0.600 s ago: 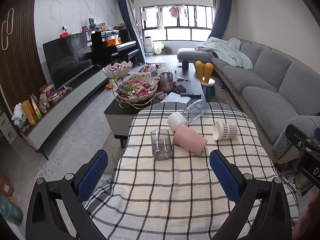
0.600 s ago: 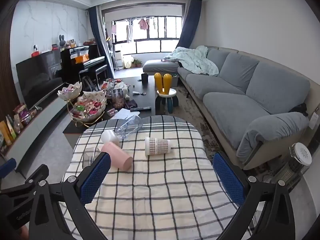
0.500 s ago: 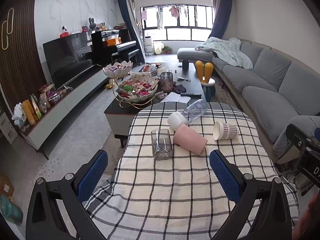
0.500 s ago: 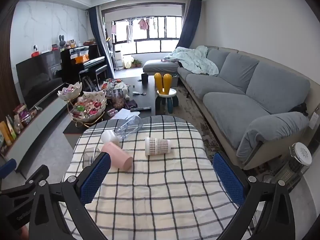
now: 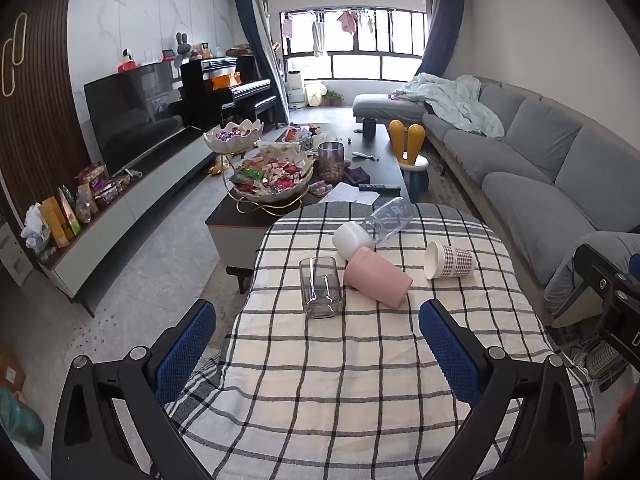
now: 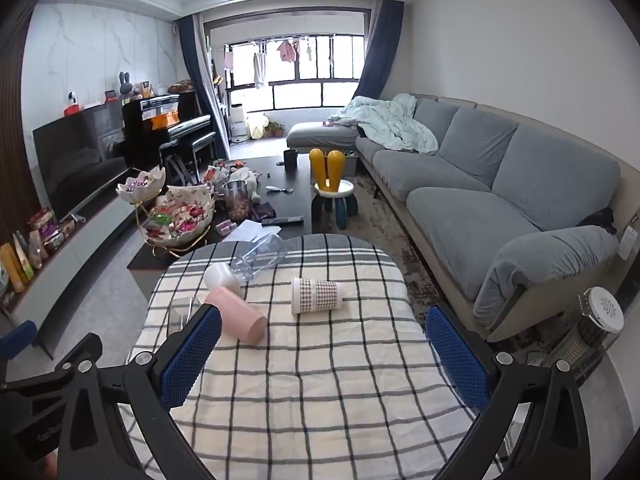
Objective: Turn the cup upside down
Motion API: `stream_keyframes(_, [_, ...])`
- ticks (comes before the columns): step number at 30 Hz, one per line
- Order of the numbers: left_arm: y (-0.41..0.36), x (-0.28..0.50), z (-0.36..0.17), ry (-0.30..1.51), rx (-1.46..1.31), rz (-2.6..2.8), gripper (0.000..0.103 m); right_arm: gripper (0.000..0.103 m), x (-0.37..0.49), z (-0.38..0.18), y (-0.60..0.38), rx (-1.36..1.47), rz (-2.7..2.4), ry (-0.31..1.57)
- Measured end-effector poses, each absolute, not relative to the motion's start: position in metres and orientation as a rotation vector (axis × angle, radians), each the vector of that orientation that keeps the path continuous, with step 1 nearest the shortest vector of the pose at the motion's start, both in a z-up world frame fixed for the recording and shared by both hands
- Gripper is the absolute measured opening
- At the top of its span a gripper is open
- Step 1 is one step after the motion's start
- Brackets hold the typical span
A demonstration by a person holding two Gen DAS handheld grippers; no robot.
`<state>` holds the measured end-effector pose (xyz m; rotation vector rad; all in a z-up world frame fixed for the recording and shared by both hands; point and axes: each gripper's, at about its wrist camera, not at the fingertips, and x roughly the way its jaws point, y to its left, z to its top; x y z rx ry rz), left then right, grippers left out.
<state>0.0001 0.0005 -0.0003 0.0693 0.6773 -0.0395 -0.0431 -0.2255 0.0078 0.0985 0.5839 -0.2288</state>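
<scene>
Cup (image 5: 449,259) is lying on its side on the counter (image 5: 360,380), unchanged from earlier; left gripper (image 5: 316,346) and right gripper (image 6: 324,350) are both hovering spread, gripping nothing.

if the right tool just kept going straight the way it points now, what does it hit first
Probably the checked paper cup, lying on its side on the plaid tablecloth, roughly centered between the open right tool's fingers. Nothing lies nearer on that line. The pink cup sits left of it. Depth is hard to judge.
</scene>
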Motion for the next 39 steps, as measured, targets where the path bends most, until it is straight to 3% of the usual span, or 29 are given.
stream_keyframes(39, [-0.0036, 0.0006, -0.0076, 0.694, 0.063, -0.038, 0.103, 0.103, -0.0420, 0.0072, -0.2257, 0.101, -0.227, 0.591])
